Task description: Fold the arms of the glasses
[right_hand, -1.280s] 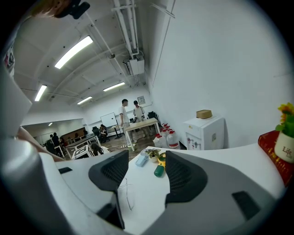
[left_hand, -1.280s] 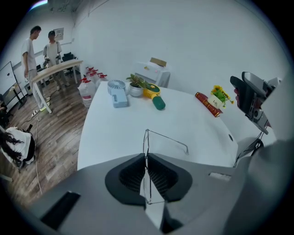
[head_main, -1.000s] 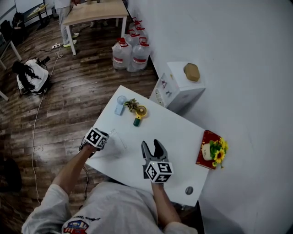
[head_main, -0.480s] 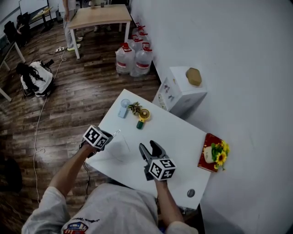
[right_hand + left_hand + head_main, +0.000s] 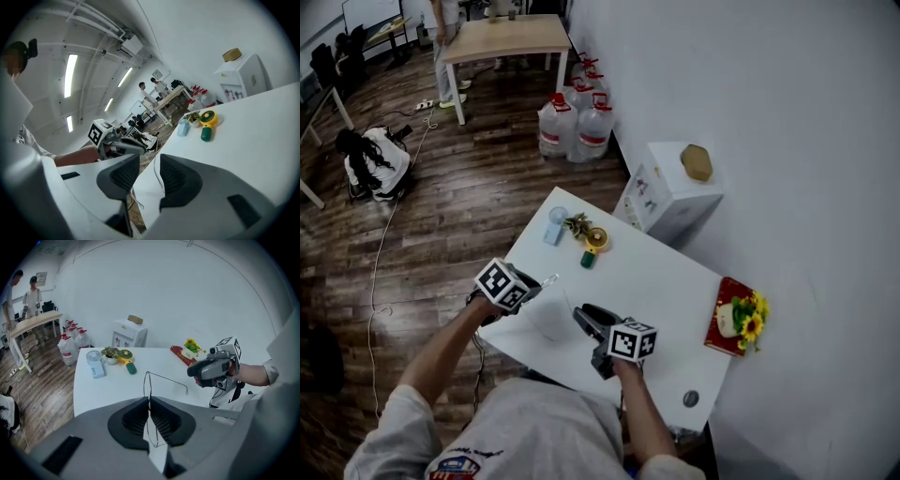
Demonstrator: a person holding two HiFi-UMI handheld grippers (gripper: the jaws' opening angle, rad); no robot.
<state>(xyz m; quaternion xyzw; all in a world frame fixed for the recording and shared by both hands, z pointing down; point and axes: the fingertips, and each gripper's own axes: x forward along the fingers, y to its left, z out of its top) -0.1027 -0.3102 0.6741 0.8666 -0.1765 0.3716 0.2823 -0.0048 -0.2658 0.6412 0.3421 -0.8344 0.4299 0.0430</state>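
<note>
White table on dark wood flooring, and above its near-left part hang the thin wire-framed glasses, rim pinched tight in the left gripper, one arm sticking out sideways. The right gripper is right beside them, jaws closing with a thin frame wire between them, not yet pinched. A yellow hand fan sits further back.

No legible text is showing in any view. Print on the shirt, the white box and the water jugs is appearing too small to read.
</note>
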